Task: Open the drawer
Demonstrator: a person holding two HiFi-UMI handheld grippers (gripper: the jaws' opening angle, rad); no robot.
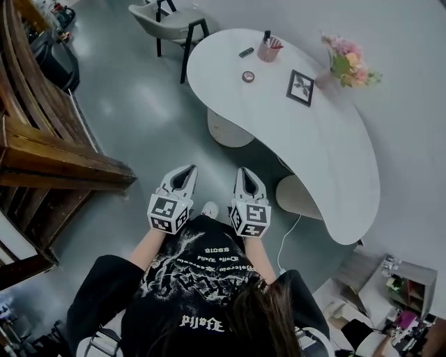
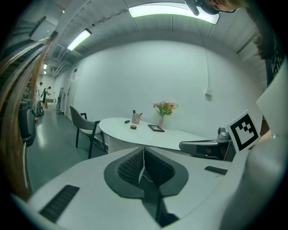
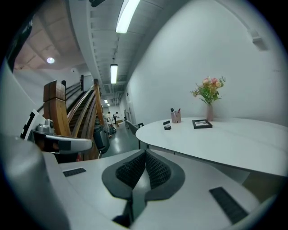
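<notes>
Starting with the head view, the left gripper (image 1: 185,171) and the right gripper (image 1: 245,171) are seen side by side, apart, just ahead of a black shirt (image 1: 202,275). Both are pointed toward 12 o'clock, and a black-and-white square marker is borne on each cube. White lettering is printed on the shirt, but it is seen upside down and cannot be read for certain. A white table (image 1: 327,150) is spread from 12 to 3 o'clock, with a pen cup (image 1: 268,49), a tape roll (image 1: 248,77), a picture frame (image 1: 300,88) and flowers (image 1: 348,63) on it. A chair (image 1: 171,21) is set at 12 o'clock and a wooden staircase (image 1: 49,160) at 9 o'clock. Where the drawer is cannot be told; a shelf unit (image 1: 411,282) at 4 o'clock is too small to judge.

In the left gripper view, the jaws are seen pressed fully together, with nothing held. The table is shown at 12 o'clock and the right gripper's marker at 3 o'clock.

In the right gripper view, the jaws are likewise closed pad to pad on nothing. The table is shown at 2 o'clock and the staircase at 10 o'clock.
</notes>
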